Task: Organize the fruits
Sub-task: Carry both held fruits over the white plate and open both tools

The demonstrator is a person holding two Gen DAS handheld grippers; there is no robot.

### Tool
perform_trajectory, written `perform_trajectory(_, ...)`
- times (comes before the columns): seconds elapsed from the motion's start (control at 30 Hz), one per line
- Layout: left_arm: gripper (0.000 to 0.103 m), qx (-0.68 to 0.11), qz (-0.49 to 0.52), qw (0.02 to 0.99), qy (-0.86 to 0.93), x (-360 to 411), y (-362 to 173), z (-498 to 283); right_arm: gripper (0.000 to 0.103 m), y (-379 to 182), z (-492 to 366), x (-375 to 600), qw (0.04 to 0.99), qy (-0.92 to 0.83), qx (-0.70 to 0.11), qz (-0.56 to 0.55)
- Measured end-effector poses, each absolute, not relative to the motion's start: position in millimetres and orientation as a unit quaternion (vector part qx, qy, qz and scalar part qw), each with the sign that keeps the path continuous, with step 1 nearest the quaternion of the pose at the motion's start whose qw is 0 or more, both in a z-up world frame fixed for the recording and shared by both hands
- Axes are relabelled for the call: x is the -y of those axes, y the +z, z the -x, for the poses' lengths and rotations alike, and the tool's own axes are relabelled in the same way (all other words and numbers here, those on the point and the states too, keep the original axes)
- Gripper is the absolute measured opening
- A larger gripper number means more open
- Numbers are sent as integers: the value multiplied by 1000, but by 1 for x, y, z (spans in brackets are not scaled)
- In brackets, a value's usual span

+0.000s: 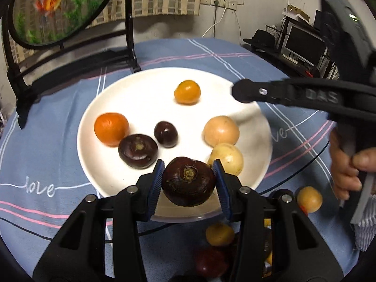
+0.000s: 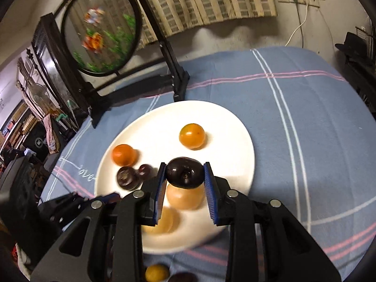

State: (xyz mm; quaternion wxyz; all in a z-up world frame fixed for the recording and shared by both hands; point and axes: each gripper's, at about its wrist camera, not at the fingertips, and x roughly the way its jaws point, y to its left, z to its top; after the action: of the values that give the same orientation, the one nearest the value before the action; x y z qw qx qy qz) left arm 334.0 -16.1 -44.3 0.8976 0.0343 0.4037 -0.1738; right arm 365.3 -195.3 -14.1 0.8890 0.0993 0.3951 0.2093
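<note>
Left gripper [image 1: 188,176] clamped on a big dark purple fruit [image 1: 188,180], blue pads pressed to both flanks, held above the 6 o'clock rim of the white plate [image 1: 141,87]. Right gripper [image 2: 185,174] clenched on a smaller glossy dark plum [image 2: 185,172], hanging over the plate's middle.

Underneath everything: blue checked tablecloth [image 1: 47,145]. At 11 o'clock beyond the plate: round painted screen [image 1: 61,9] on a black stand.

On the plate, in the left wrist view: orange fruit [image 1: 111,128] at 9 o'clock, pale round fruit [image 1: 221,130] at 3, yellowish one [image 1: 226,158] at 4, flat dark fruit [image 1: 138,150] at 7, small orange-yellow fruit [image 1: 187,92] at 12, little dark plum [image 1: 166,134] at centre.

Off the plate toward 5 o'clock: loose yellow fruit [image 1: 309,199].
</note>
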Motion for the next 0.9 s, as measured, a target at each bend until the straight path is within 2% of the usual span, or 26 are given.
perform_trajectory(0.13, 47, -411, -23, 895, -171, 10, -49, -340, 33, -26, -379, 187, 883, 206, -414, -81)
perform_trajectory(0.2, 66, -407, -17, 898, -166, 8, -48, -339, 33, -30, -381, 186, 881, 200, -424, -71)
perform_trajectory(0.33, 71, -402, -15, 902, -157, 5, -45, -337, 34, -30, -382, 192, 881, 197, -424, -77)
perform_trajectory(0.4, 76, -398, -13, 905, -151, 3, -43, -334, 35, -26, -380, 192, 881, 201, -420, -79)
perform_trajectory(0.43, 77, -397, -12, 906, -148, 3, -41, -333, 44, -26, -381, 191, 881, 203, -420, -79)
perform_trajectory(0.47, 78, -396, -10, 907, -147, 2, -40, -332, 59, -25, -380, 191, 881, 205, -418, -81)
perform_trajectory(0.5, 80, -394, -6, 907, -146, 0, -38, -330, 79, -23, -378, 192, 885, 202, -412, -82)
perform_trajectory(0.53, 80, -392, -4, 908, -146, -1, -37, -328, 88, -21, -376, 193, 893, 195, -399, -80)
perform_trajectory(0.67, 82, -378, 5, 916, -137, -11, -27, -320, 88, -10, -369, 197, 900, 199, -378, -86)
perform_trajectory(0.8, 88, -358, 23, 925, -121, -31, -14, -303, 88, 31, -336, 206, 913, 234, -318, -103)
perform_trajectory(0.9, 91, -349, 37, 929, -113, -45, -9, -281, 99, 54, -302, 211, 921, 246, -283, -101)
